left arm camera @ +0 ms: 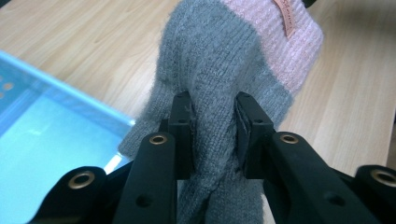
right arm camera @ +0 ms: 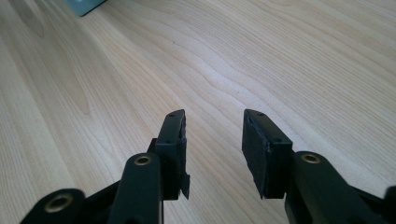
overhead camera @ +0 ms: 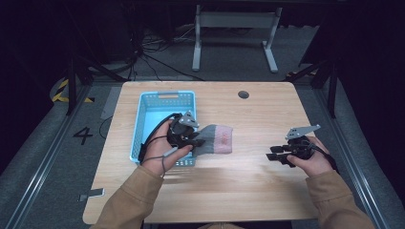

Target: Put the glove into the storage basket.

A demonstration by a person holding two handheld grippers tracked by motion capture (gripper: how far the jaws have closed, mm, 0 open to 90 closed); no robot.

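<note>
Tan-sleeved forearms rise from the bottom edge of the high view. At centre left, the left gripper (overhead camera: 195, 140) holds a grey knitted sock with a pink cuff (overhead camera: 217, 139) just right of the light blue plastic basket (overhead camera: 143, 125). At centre right, the right gripper (overhead camera: 278, 155) hangs over the pale wooden surface (overhead camera: 258, 119).

From the left gripper view, both jaws pinch the sock's grey knit at mid-frame, the basket at lower left.

From the right gripper view, the jaws stand apart with bare wood between them.
</note>
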